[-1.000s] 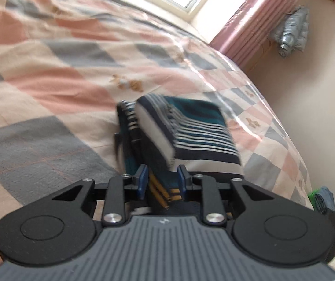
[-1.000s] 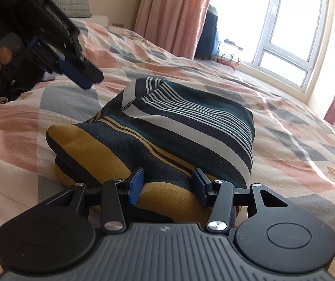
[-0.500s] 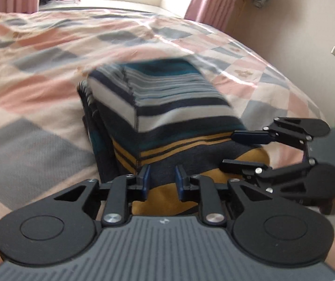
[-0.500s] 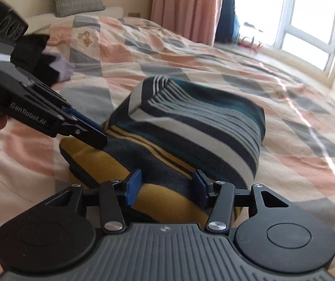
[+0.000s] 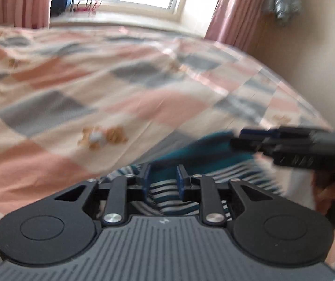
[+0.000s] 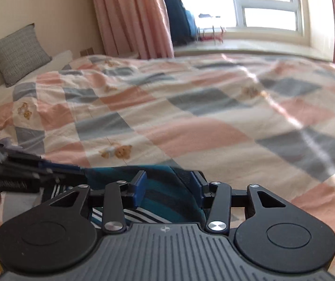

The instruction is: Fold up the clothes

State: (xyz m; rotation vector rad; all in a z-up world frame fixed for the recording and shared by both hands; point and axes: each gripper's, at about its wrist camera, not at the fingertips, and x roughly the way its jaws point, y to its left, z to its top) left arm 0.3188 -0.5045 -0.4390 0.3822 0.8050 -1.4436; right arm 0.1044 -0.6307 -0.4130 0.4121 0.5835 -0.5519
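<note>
Both grippers sit low over the bed, level with the quilt and aimed toward the window [image 6: 270,7]. The left gripper [image 5: 162,179] has its blue fingers [image 5: 145,178] set a modest gap apart, with the striped garment [image 5: 190,161] lying between and under them; the frame is smeared, so whether the pads actually bite the cloth cannot be told. In the left wrist view the right gripper [image 5: 240,138] reaches in from the right edge, held roughly horizontal, its dark fingers stretched over the teal part of the folded garment, with a hand [image 5: 333,187] wrapped round its handle. From the right wrist view, the right gripper's fingers [image 6: 139,187] stand wider apart, and the teal-and-navy cloth fills the space between them and runs back under the body; contact with the pads is not clear. The left gripper comes in here from the left edge, near level, its tips resting at the garment's near left corner. The garment lies folded on the checked pink, grey and cream quilt [image 6: 190,107], close in front of both tools. A grey pillow [image 6: 18,53] leans at the head of the bed, and pink curtains [image 6: 130,16] hang beside the window.
</note>
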